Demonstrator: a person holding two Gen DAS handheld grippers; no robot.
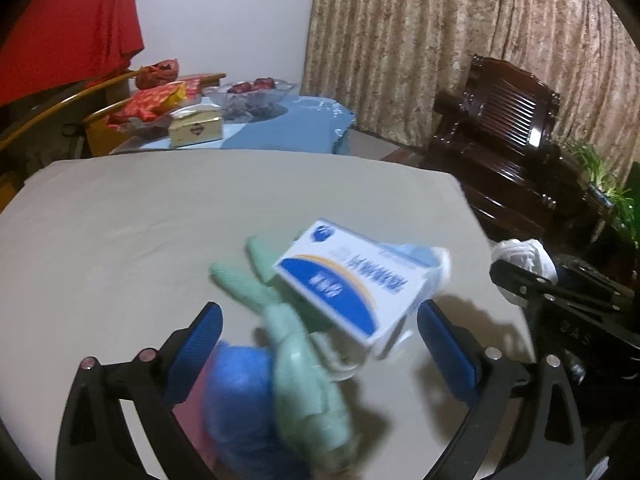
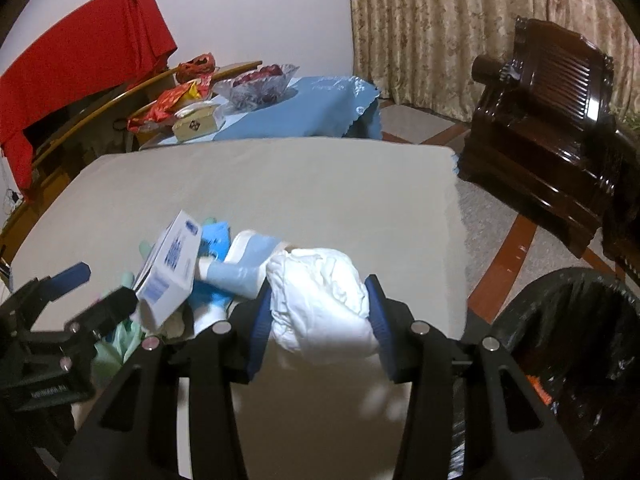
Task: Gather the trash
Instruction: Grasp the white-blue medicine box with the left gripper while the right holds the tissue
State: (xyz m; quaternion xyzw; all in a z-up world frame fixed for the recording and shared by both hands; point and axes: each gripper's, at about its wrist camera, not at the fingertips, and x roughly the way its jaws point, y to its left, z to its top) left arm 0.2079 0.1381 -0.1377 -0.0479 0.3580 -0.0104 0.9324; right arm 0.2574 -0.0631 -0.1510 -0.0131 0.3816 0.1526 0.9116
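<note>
Right tool [image 2: 318, 316] clenches one white wad [image 2: 320, 300]; left tool [image 1: 318, 332] spread beside one box [image 1: 352, 284], perhaps two gloves [image 1: 256, 280].

Home living room, patterned beige curtains [image 1: 460, 48] along the wall, carved dark wooden armchair [image 2: 552, 120], blue-clothed side table [image 2: 304, 112] with fruit bowl [image 1: 252, 94], red cloth [image 2: 80, 60] draped

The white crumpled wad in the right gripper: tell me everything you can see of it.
The white wad looks like crumpled tissue or thin plastic, soft and creased, bunched into a rounded lump. The right gripper is shut on it, blue pads pressing both sides. It sits above the beige table, beside the trash pile.
</note>
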